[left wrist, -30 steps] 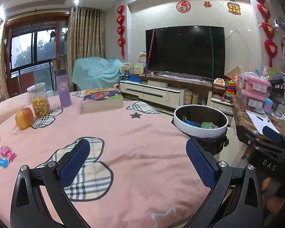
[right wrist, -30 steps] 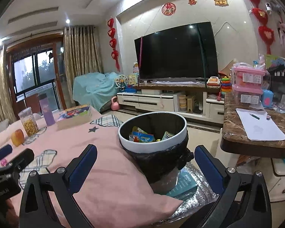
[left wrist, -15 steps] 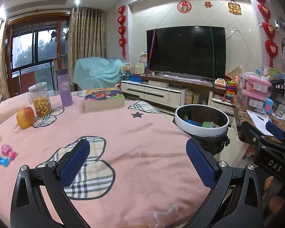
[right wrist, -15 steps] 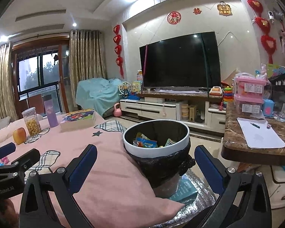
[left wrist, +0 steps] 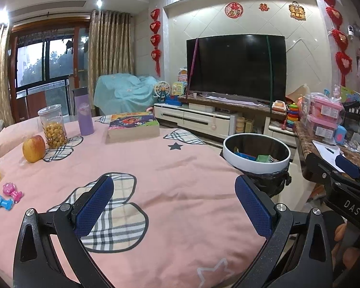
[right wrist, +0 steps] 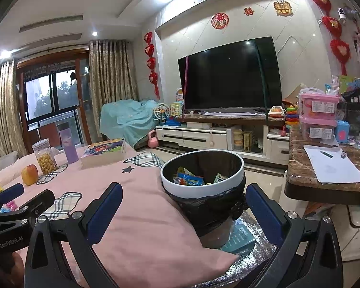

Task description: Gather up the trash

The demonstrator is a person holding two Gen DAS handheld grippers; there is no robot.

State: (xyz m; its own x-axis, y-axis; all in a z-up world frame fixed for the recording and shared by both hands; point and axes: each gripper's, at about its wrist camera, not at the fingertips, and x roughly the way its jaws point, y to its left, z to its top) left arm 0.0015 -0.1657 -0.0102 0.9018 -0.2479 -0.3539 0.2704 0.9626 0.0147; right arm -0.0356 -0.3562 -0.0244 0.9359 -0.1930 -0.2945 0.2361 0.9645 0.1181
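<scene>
A round trash bin (right wrist: 202,193) with a white rim and black liner stands at the right edge of the pink-covered table (right wrist: 122,192). Colourful wrappers (right wrist: 189,180) lie inside it. My right gripper (right wrist: 183,212) is open, held back from the bin with its fingers level with the liner, and holds nothing. My left gripper (left wrist: 172,206) is open over the plaid heart on the pink cloth (left wrist: 175,168), also with nothing in it. In the left wrist view the bin (left wrist: 255,166) is ahead to the right, and the right gripper (left wrist: 345,171) shows beyond it.
At the table's left stand an apple (left wrist: 33,148), a snack jar (left wrist: 52,126), a purple bottle (left wrist: 84,111) and a boxed book (left wrist: 133,127). Small pink and blue toys (left wrist: 8,195) lie near the left edge. A marble counter (right wrist: 300,180) with paper stands right of the bin.
The right wrist view has tilted up slightly, so the bin sits a little lower in it. Both grippers stay open and the left one has barely moved.
</scene>
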